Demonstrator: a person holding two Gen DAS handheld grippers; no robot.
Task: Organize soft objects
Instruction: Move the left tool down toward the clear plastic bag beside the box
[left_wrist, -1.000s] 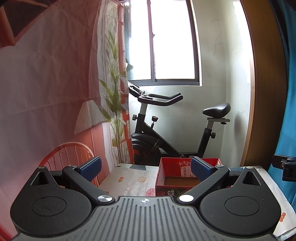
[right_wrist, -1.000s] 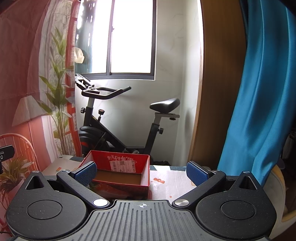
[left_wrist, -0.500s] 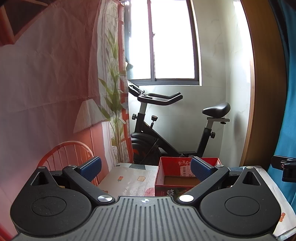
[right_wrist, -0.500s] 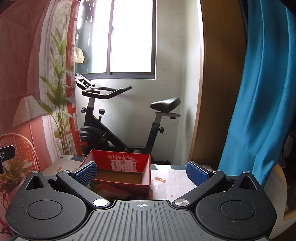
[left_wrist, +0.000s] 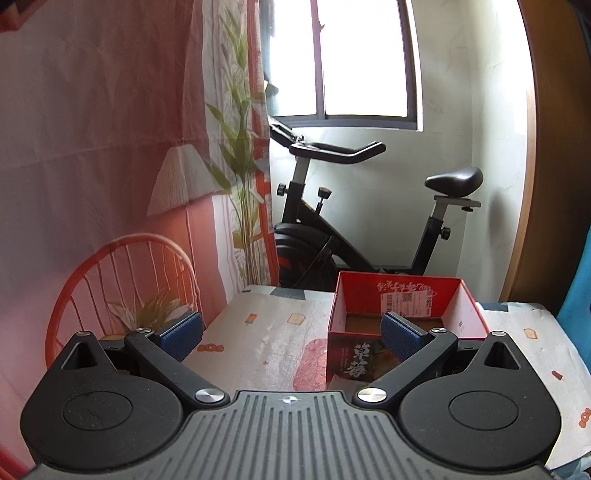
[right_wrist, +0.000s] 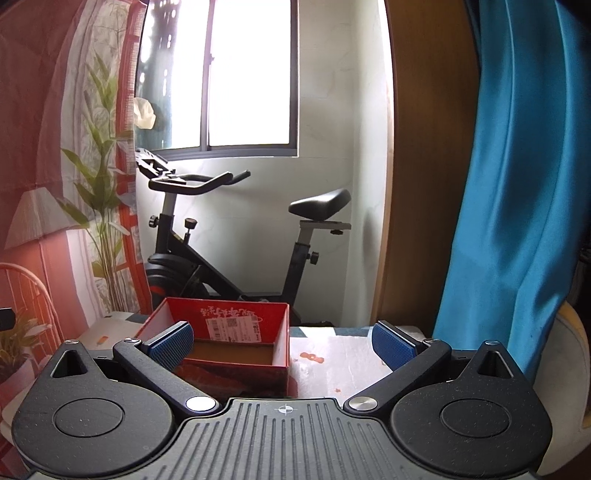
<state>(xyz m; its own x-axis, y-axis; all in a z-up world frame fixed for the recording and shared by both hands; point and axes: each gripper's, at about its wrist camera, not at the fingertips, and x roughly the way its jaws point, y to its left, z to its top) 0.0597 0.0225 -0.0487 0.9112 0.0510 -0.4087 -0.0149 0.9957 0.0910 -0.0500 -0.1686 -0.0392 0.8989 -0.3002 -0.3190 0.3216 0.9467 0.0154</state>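
Observation:
An open red cardboard box (left_wrist: 406, 314) stands on a table with a printed cloth (left_wrist: 266, 336); it looks empty inside and shows in the right wrist view (right_wrist: 221, 343) too. My left gripper (left_wrist: 291, 334) is open and empty, held above the table with its right pad in front of the box. My right gripper (right_wrist: 282, 345) is open and empty, its left pad in front of the box. No soft objects are in view.
A black exercise bike (left_wrist: 354, 229) stands behind the table under a window. A printed backdrop with a chair picture (left_wrist: 122, 280) hangs at the left. A blue curtain (right_wrist: 517, 184) and wooden panel (right_wrist: 424, 166) are at the right.
Both cameras have tilted down slightly, so more of the table and the inside of the box shows. Both grippers stay open and empty.

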